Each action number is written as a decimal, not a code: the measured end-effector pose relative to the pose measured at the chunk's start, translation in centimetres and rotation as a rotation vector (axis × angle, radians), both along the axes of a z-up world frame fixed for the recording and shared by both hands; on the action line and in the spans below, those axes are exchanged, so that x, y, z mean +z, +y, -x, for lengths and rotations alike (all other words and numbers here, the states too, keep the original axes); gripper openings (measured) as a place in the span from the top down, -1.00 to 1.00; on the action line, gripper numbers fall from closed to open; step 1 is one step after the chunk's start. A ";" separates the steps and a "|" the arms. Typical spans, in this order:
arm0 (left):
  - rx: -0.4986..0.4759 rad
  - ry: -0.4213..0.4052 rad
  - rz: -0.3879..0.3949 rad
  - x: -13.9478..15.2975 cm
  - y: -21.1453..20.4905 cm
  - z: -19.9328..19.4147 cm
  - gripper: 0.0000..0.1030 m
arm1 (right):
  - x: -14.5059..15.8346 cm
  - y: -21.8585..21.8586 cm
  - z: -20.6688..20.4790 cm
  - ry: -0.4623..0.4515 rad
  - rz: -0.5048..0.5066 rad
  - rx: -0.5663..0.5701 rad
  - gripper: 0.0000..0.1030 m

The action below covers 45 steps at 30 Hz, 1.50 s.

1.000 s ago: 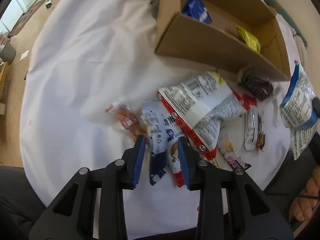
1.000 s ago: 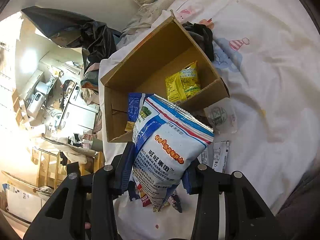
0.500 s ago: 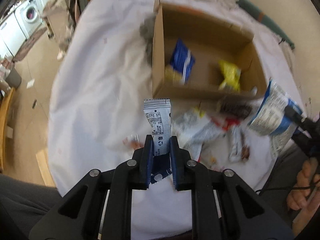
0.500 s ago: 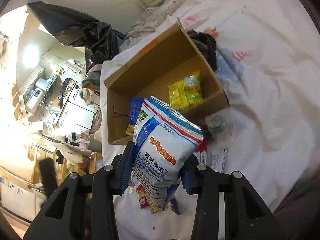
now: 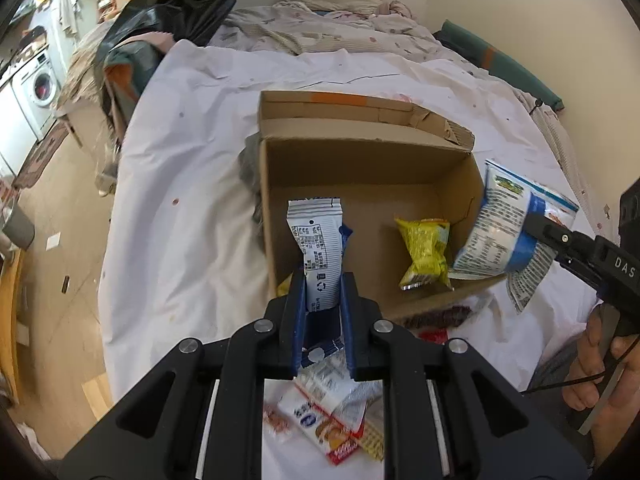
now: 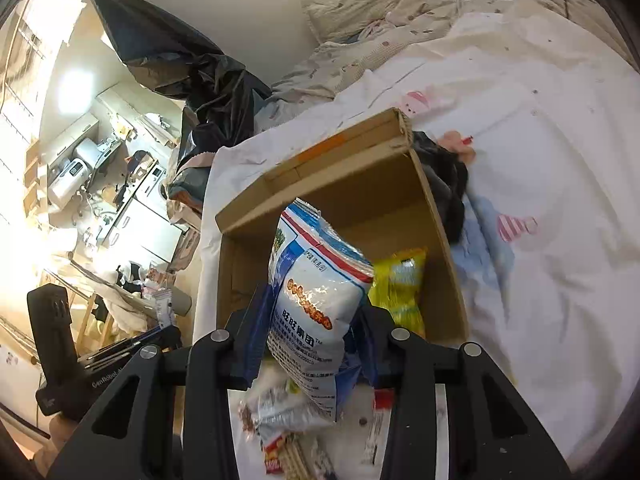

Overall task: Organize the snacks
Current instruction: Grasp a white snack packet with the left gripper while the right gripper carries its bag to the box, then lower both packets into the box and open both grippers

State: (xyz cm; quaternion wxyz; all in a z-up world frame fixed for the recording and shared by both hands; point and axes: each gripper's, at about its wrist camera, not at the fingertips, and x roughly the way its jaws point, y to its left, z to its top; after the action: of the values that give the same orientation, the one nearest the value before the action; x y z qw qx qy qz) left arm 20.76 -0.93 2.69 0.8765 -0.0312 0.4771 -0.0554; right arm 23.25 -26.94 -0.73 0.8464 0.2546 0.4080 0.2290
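Note:
An open cardboard box lies on the white bedsheet. My left gripper is shut on a white and blue snack stick pack, held upright over the box's near left corner. My right gripper is shut on a blue and white puffed snack bag; in the left wrist view that bag hangs over the box's right wall. A yellow snack pack lies inside the box. A dark blue pack is partly hidden behind the stick pack.
Loose snack packs lie on the sheet below the grippers, in front of the box. A dark packet lies at the box's front wall. Dark cloth sits beside the box. Rumpled bedding and a black bag are behind.
My left gripper shut on the stick pack, lifted it off the sheet and carried it over the box. My right gripper moved its bag closer over the box.

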 end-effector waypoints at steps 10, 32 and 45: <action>-0.025 0.018 -0.019 -2.6 -1.8 -4.3 0.74 | -3.5 2.3 -3.5 0.063 -0.020 0.074 0.22; -0.060 0.038 -0.050 -8.1 -3.4 -6.7 0.73 | -8.2 6.6 -7.0 0.169 0.120 0.161 0.23; -0.017 0.061 0.006 -8.3 -2.0 -6.9 0.73 | -8.0 3.6 -6.8 0.178 0.201 0.019 0.26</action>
State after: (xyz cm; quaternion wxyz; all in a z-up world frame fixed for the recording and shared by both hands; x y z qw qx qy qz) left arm 27.64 -2.91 -5.66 0.8610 -0.0314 0.5037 -0.0633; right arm 30.09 -23.30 -8.74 0.8257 0.1839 0.5050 0.1714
